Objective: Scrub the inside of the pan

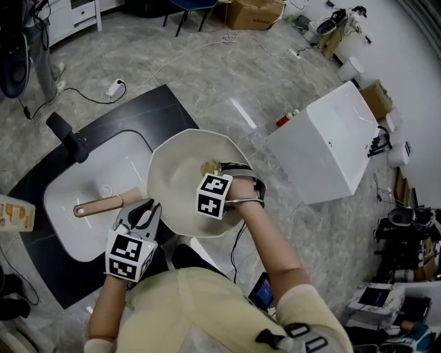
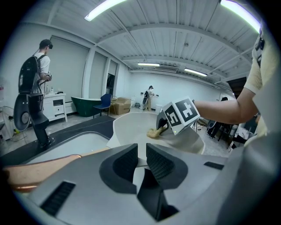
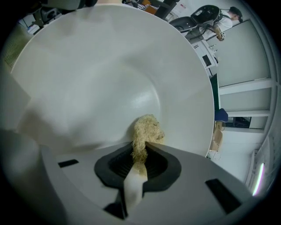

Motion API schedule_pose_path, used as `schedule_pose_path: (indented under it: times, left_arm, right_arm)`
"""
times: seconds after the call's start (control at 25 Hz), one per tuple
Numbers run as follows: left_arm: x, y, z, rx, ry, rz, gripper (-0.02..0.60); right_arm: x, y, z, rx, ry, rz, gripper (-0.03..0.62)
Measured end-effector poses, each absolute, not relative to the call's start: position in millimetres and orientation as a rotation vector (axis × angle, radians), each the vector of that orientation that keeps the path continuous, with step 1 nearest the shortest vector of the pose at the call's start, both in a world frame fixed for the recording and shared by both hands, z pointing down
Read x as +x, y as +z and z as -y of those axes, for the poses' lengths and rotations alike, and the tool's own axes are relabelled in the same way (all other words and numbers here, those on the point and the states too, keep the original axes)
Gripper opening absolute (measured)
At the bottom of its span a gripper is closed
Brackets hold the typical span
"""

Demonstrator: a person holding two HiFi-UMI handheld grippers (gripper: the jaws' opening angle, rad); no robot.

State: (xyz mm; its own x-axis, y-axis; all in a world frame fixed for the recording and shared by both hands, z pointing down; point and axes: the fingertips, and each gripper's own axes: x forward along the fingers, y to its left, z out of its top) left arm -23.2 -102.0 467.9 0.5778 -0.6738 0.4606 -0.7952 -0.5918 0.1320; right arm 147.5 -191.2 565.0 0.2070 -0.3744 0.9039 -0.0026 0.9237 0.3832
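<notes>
We see a black countertop (image 1: 155,114) with a white sink (image 1: 117,165) sunk into it. A black faucet (image 1: 69,136) stands at ten o'clock and a yellow-labelled bottle (image 1: 14,212) at nine.

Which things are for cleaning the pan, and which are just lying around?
For the job: pan, scrubber, right gripper holding it, left gripper gripping the pan's rim, sink.
Just lying about: bottle, white box, cardboard box, power strip.
</notes>
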Motion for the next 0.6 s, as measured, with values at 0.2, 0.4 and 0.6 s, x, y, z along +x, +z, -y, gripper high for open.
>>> schedule_pose_path:
  times: [0.2, 0.4, 0.6]
  left_arm:
    - [-23, 468, 103, 2.485, 0.52, 1.203, 0.046]
    - [-24, 468, 103, 2.482, 0.515, 1.205, 0.046]
    - [-24, 468, 103, 2.478, 0.508, 1.217, 0.046]
  right_arm:
    - [139, 565, 197, 0.37, -0.28, 1.383, 0.057]
    - [127, 566, 197, 0.399, -0.271, 1.44, 0.057]
    - [117, 566, 190, 0.392, -0.234, 1.49, 0.057]
